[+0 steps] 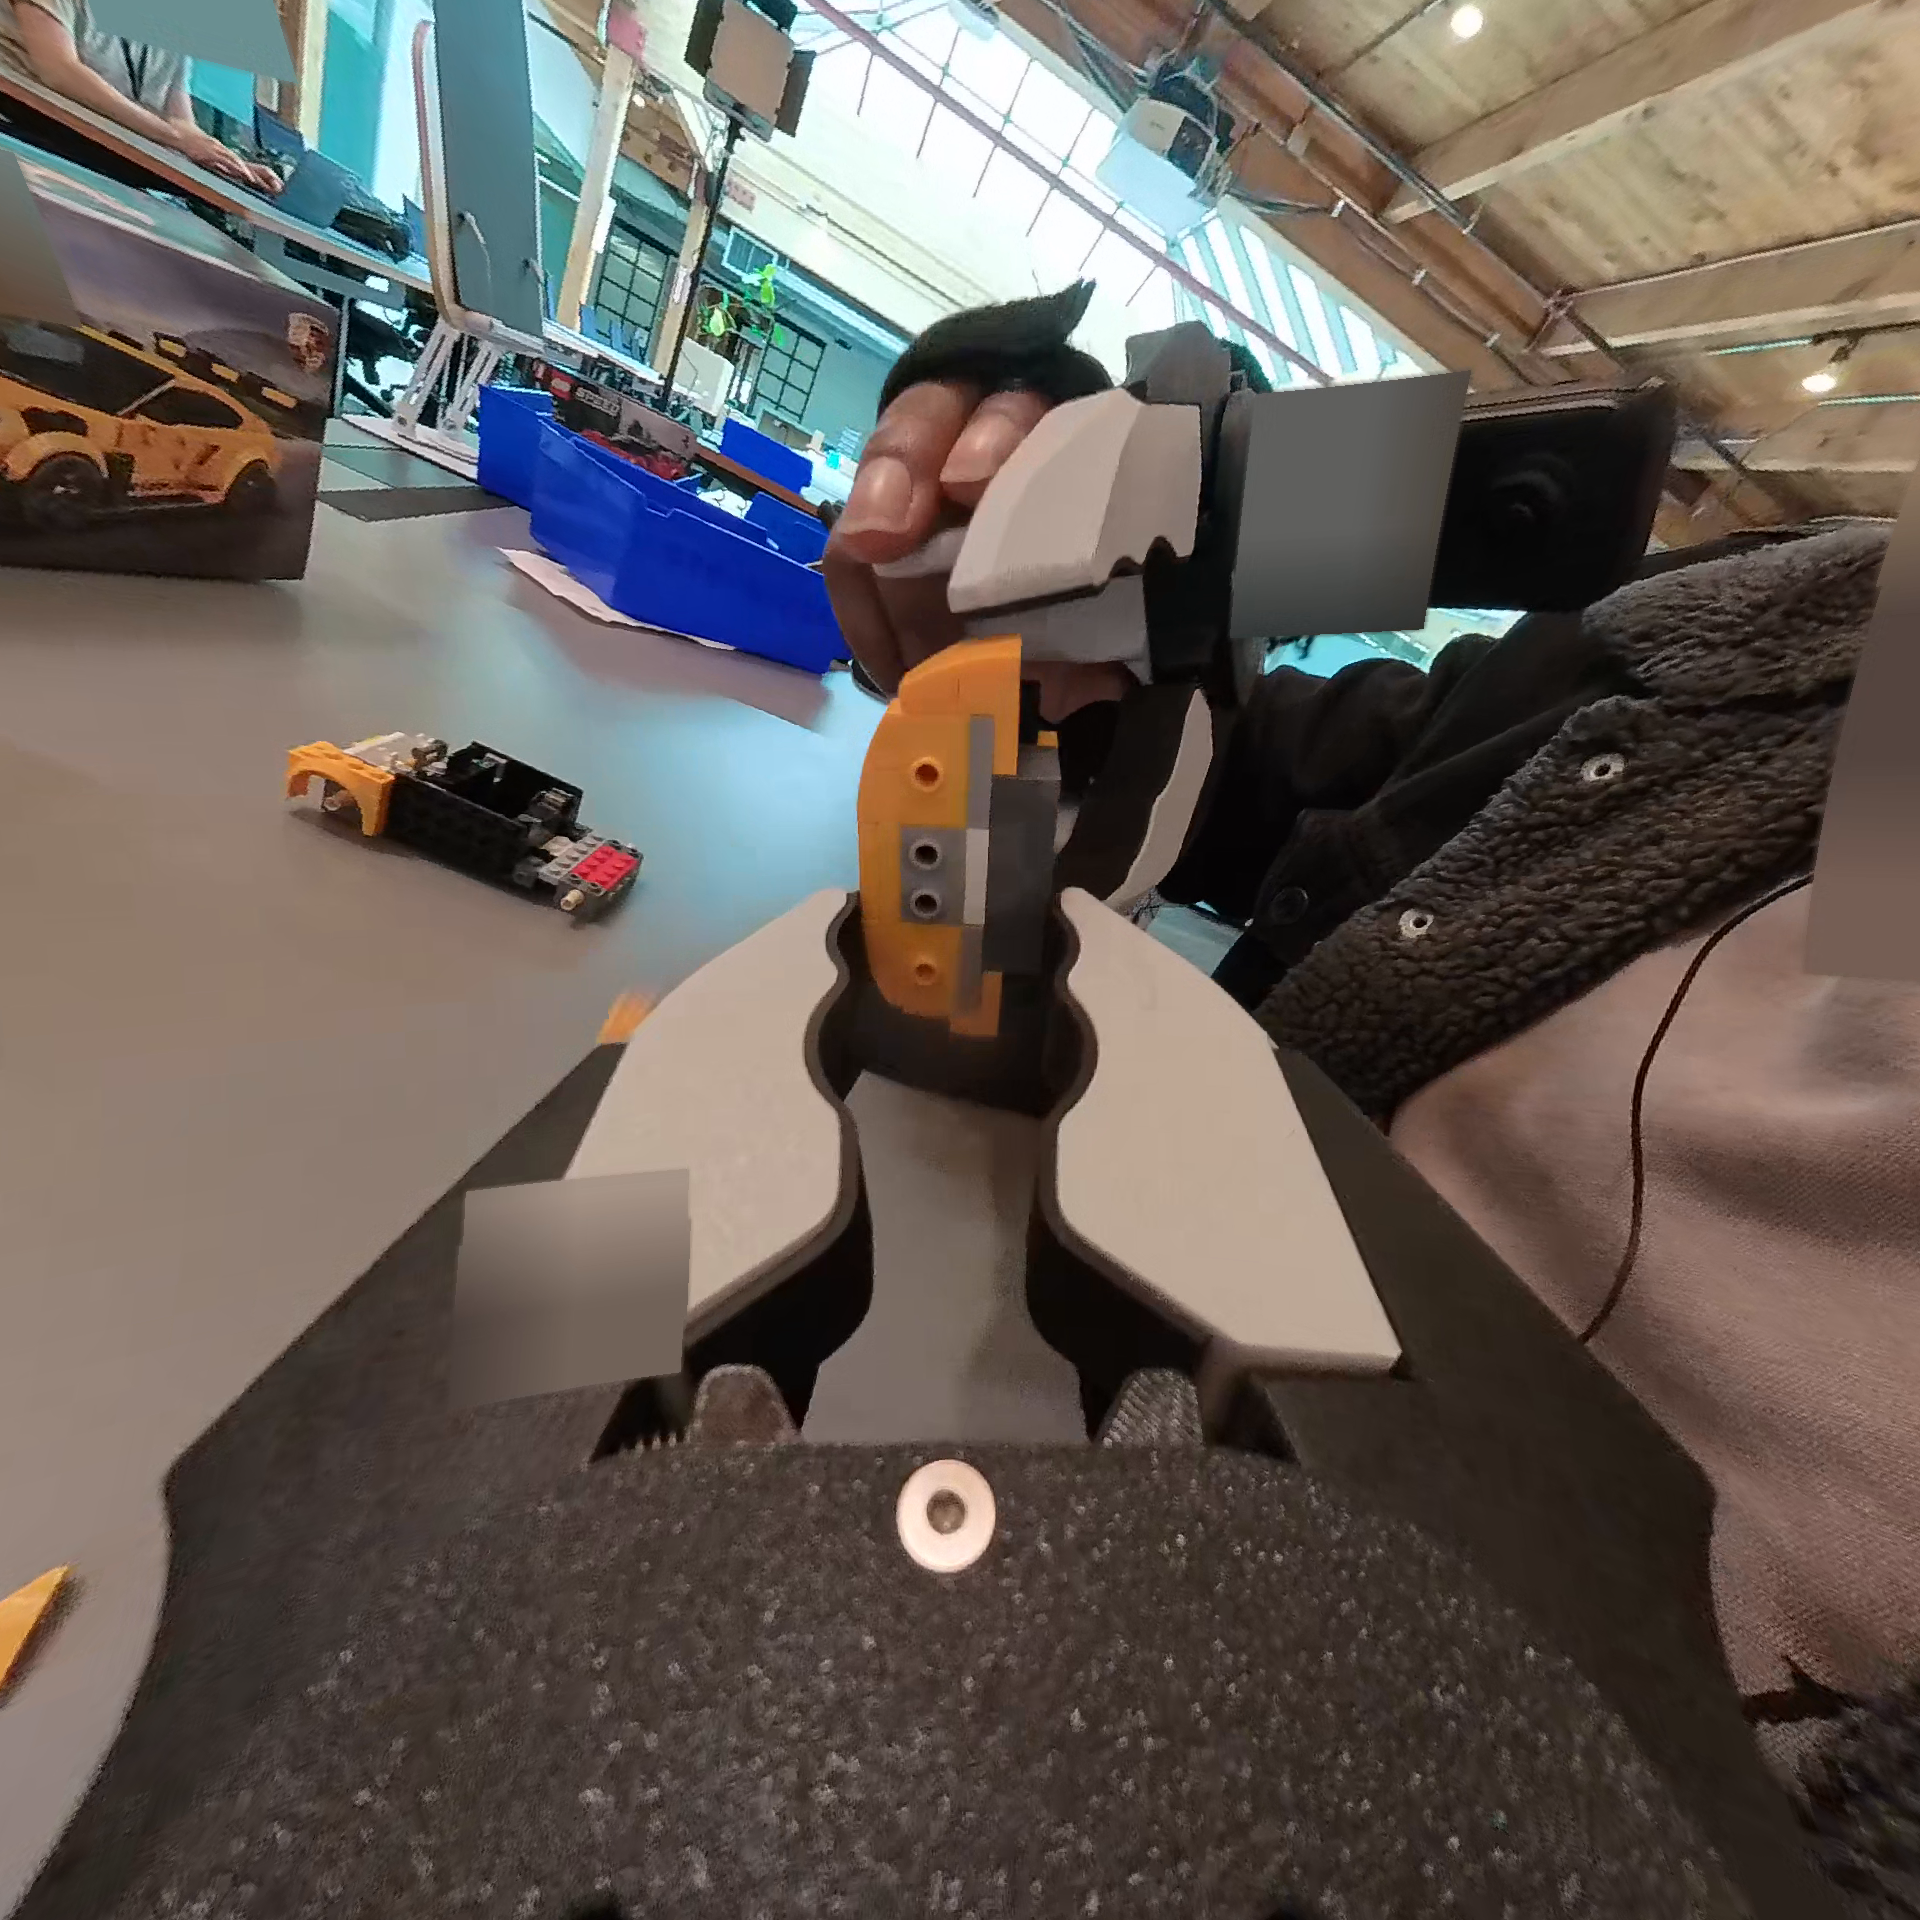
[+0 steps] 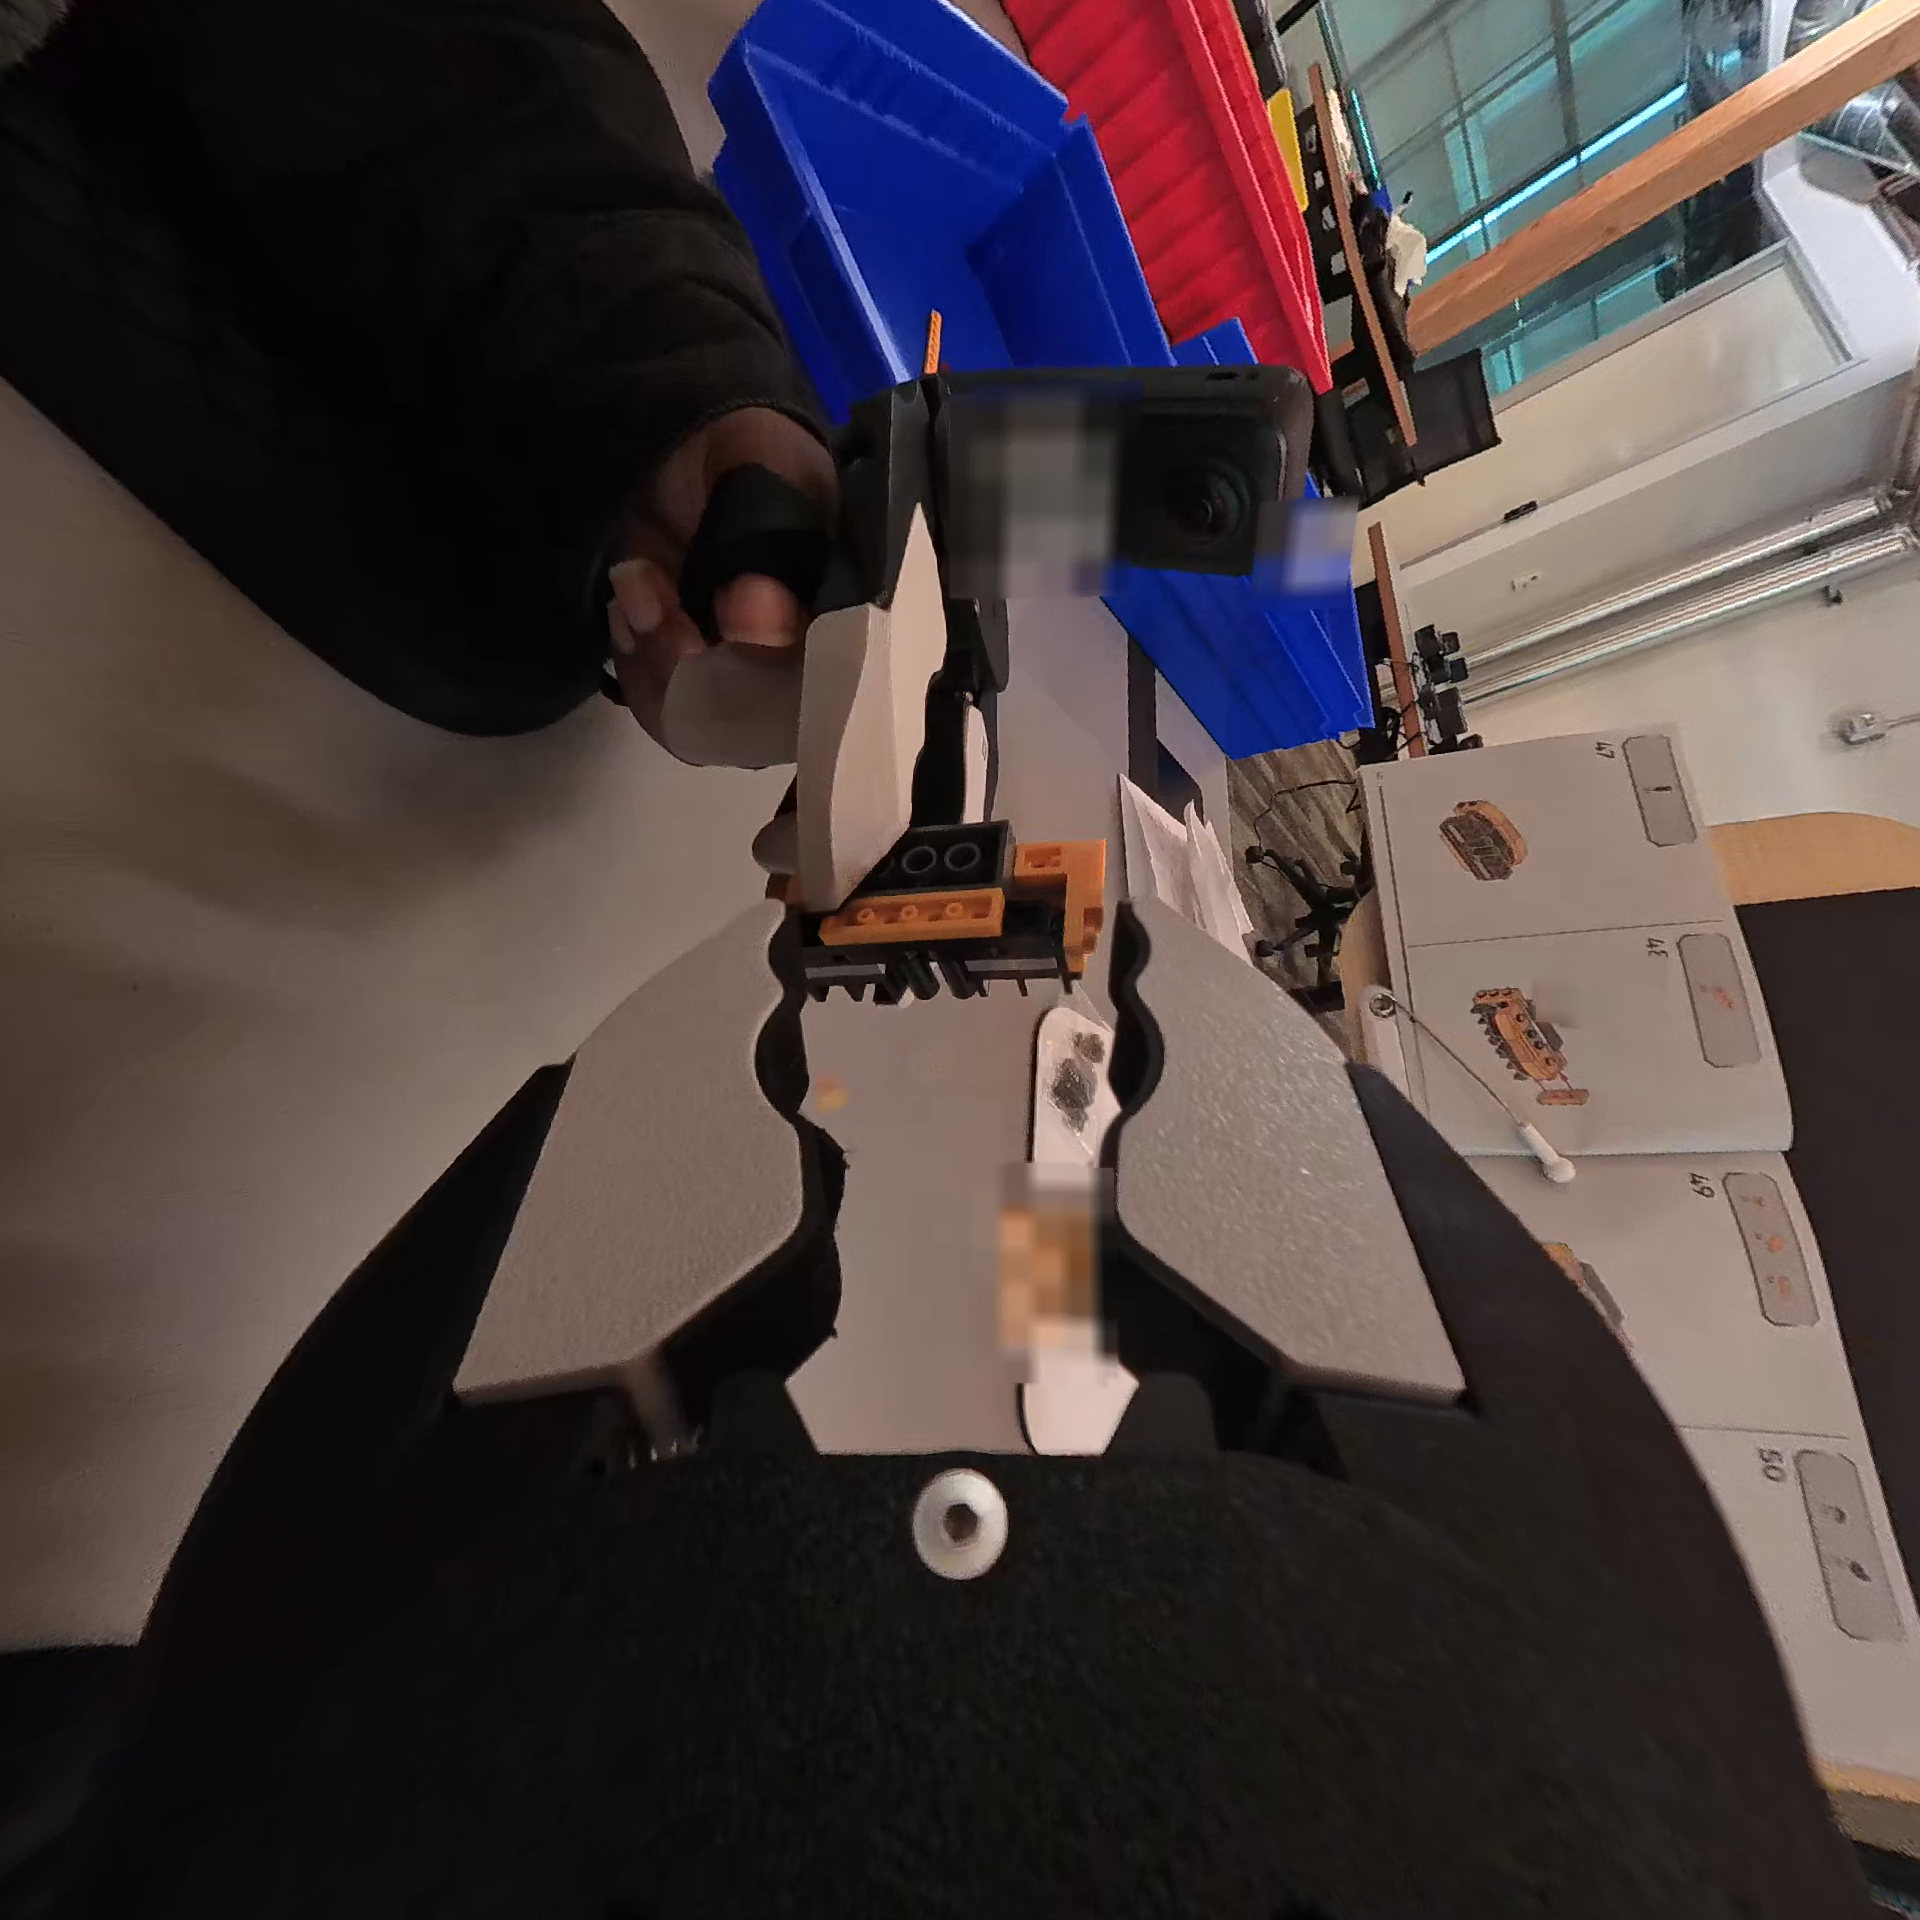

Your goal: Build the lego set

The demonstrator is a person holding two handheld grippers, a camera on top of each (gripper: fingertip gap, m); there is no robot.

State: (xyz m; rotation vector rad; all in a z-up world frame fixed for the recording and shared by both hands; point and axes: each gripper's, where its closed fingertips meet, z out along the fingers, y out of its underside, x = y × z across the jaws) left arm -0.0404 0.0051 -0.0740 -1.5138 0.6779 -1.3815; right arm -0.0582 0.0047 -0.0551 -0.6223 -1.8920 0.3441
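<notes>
Both tongs meet on one orange-and-grey lego sub-assembly (image 1: 951, 852): left gripper (image 1: 951, 971) is clamped on its lower end, while right gripper (image 2: 940, 971), fingers apart, brackets the piece from 12 o'clock. Grey table (image 1: 208, 1039) carries blue bins (image 1: 665, 551) at 11 o'clock and the black car chassis (image 1: 468, 821) at 9 o'clock.

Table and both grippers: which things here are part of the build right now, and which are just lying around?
In the job:
orange and grey lego piece, gripped by the left gripper, with the right gripper at its top
black car base on the table
instruction booklet
loose orange pieces

Lying about:
blue bins
lego box
white earphone
</notes>
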